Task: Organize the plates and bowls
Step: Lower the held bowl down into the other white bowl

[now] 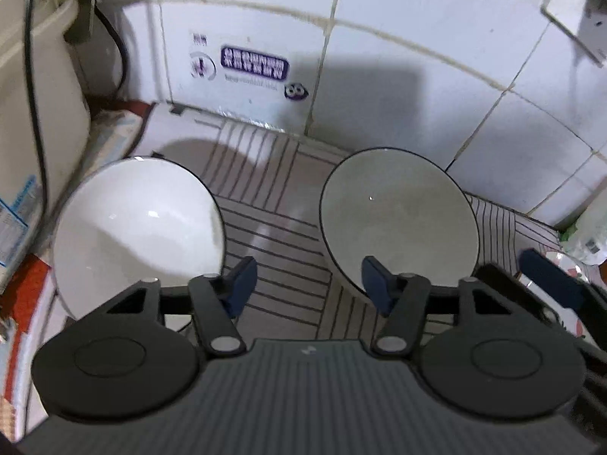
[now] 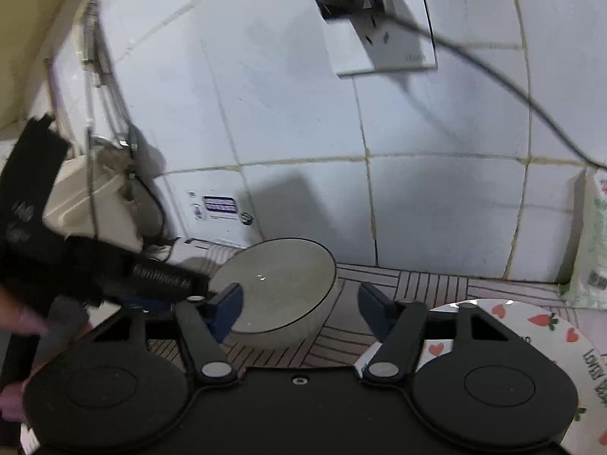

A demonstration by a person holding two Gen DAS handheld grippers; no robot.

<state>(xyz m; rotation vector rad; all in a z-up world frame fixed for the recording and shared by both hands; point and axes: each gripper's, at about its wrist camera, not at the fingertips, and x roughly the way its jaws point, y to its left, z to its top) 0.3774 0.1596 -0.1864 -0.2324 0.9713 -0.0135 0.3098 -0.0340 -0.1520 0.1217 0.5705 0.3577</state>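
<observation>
In the left wrist view two white bowls with thin dark rims stand on a striped mat (image 1: 277,227): one bowl on the left (image 1: 140,223), another on the right (image 1: 398,216). My left gripper (image 1: 309,284) is open and empty, over the mat between the two bowls. In the right wrist view the right-hand bowl (image 2: 277,284) sits just ahead of my right gripper (image 2: 299,311), which is open and empty. A white plate with strawberry and heart prints (image 2: 531,326) lies at the lower right. The left gripper's black body (image 2: 95,273) shows at the left.
A white tiled wall (image 1: 379,76) stands close behind the mat. A cream appliance with a black cable (image 1: 38,113) is at the left. A wall socket with a plug and cable (image 2: 379,19) hangs above. A patterned packet (image 2: 592,246) stands at the right.
</observation>
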